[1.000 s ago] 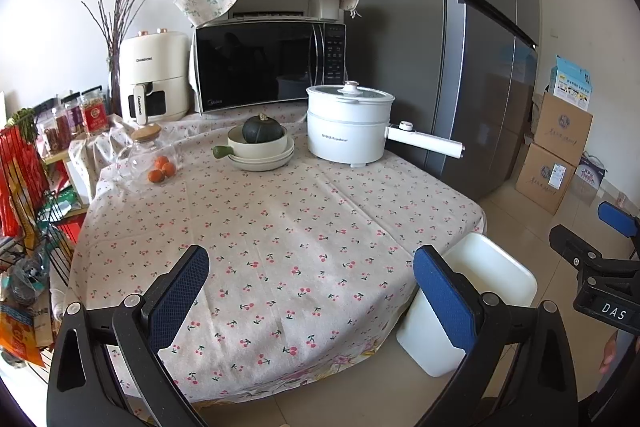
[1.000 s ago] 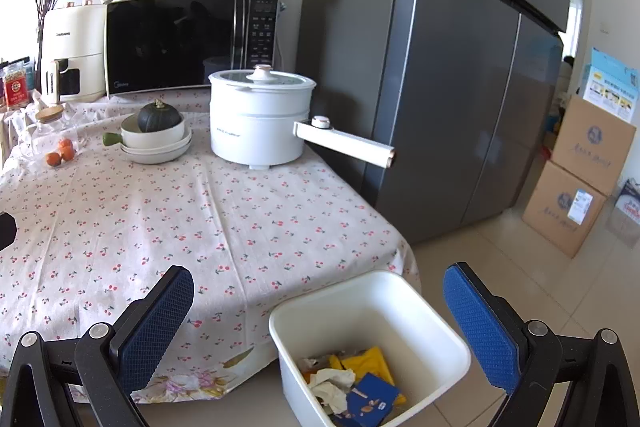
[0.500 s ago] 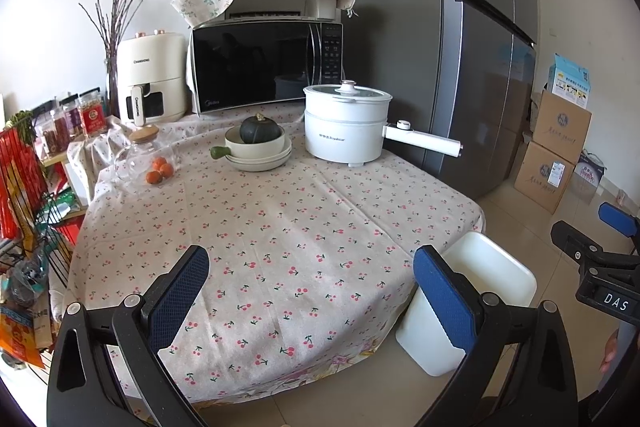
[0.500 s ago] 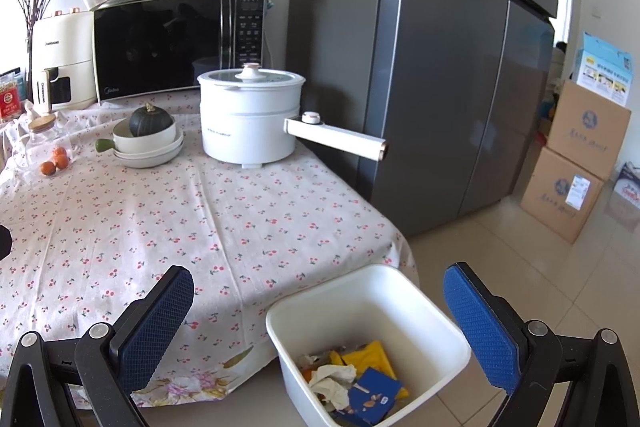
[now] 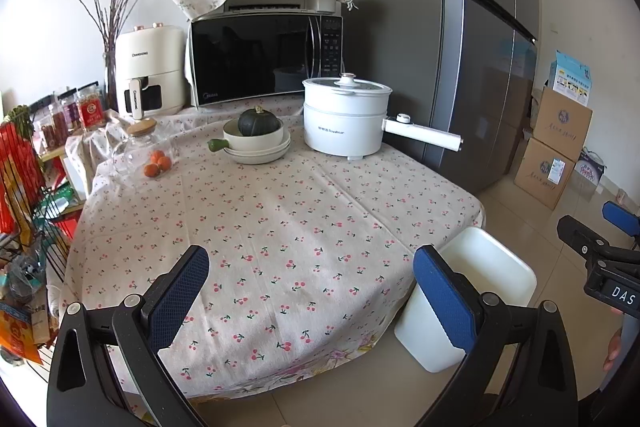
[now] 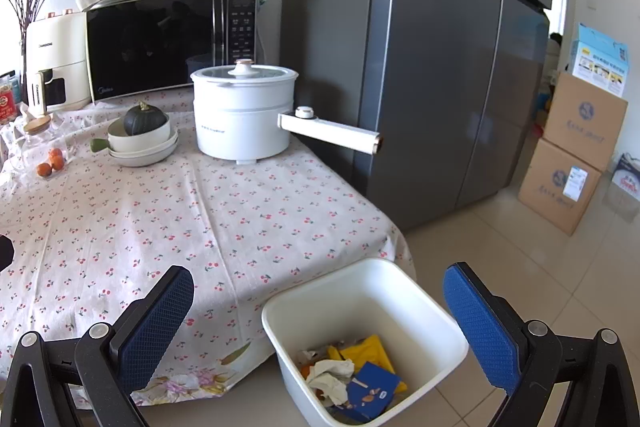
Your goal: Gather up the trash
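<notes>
A white bin (image 6: 364, 331) stands on the floor beside the table's near right corner. Inside it lies trash (image 6: 352, 375): crumpled white paper, a yellow wrapper and a blue packet. The same white bin (image 5: 472, 291) shows in the left wrist view, its inside hidden. My right gripper (image 6: 320, 311) hangs open above the bin, nothing between its blue pads. My left gripper (image 5: 312, 291) is open over the near edge of the cherry-print tablecloth (image 5: 280, 219), holding nothing. The right gripper (image 5: 600, 251) also shows at that view's right edge.
At the table's back stand a white electric pot (image 5: 344, 115) with a long handle, stacked bowls holding a dark squash (image 5: 258, 137), small oranges (image 5: 157, 163), a microwave (image 5: 264, 59) and an air fryer (image 5: 150, 71). A grey fridge (image 6: 420, 59) and cardboard boxes (image 6: 572, 155) lie right.
Both views have drawn slightly back and shifted; the table and bin sit a little differently in frame. Both grippers stay open and empty.
</notes>
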